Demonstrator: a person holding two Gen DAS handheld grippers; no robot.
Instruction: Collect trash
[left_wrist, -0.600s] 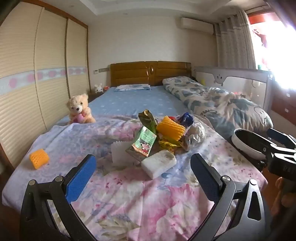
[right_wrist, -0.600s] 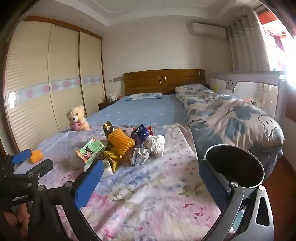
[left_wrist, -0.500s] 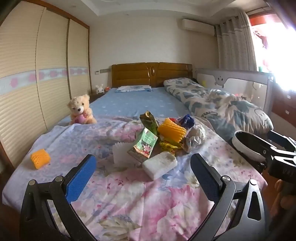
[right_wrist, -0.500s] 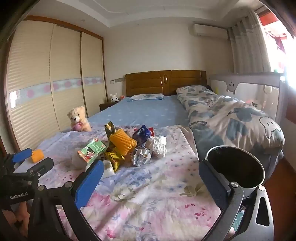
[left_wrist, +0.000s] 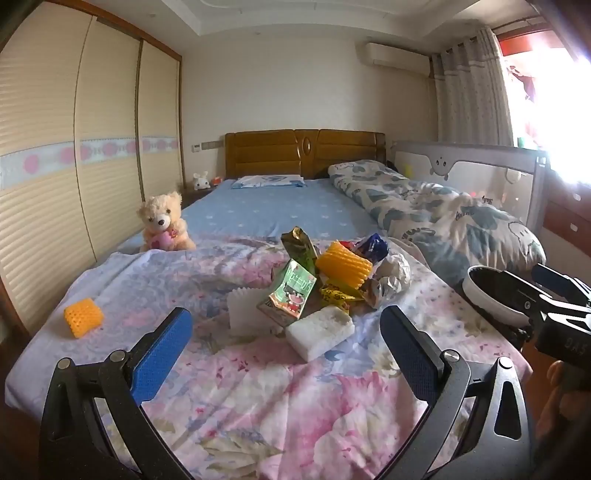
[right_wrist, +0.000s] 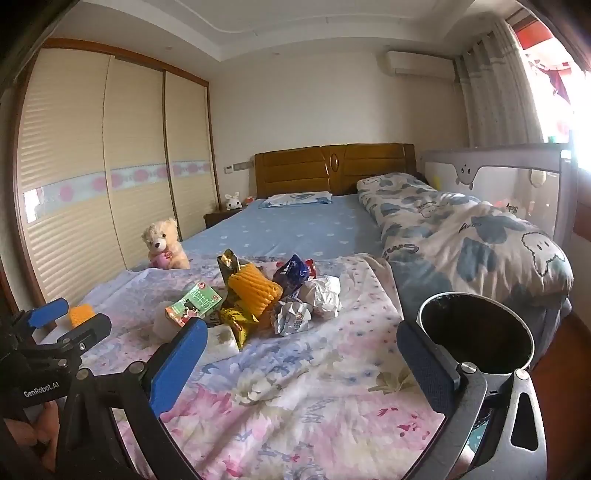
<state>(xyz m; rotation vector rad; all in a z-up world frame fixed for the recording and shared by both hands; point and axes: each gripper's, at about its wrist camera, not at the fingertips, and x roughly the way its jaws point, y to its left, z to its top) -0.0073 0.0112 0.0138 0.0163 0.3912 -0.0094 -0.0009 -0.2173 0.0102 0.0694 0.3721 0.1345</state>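
A pile of trash lies on the floral bedspread: a green milk carton (left_wrist: 291, 293) (right_wrist: 194, 303), a yellow foam net (left_wrist: 343, 267) (right_wrist: 255, 291), crumpled foil wrappers (left_wrist: 391, 280) (right_wrist: 306, 306), snack bags and a white foam block (left_wrist: 319, 332). A second yellow foam net (left_wrist: 83, 317) lies apart at the left. A round bin with a dark inside (right_wrist: 476, 332) (left_wrist: 491, 291) stands at the bed's right edge. My left gripper (left_wrist: 284, 347) is open and empty, short of the pile. My right gripper (right_wrist: 303, 365) is open and empty, between pile and bin.
A teddy bear (left_wrist: 164, 221) sits on the bed at the left. A rolled quilt (right_wrist: 461, 236) lies along the right side by a bed rail (right_wrist: 498, 177). A wardrobe (left_wrist: 66, 166) lines the left wall. The wooden headboard (left_wrist: 306, 151) is at the far end.
Both views have shifted slightly; the pile sits a little lower and nearer in each. Both grippers stay open and empty.
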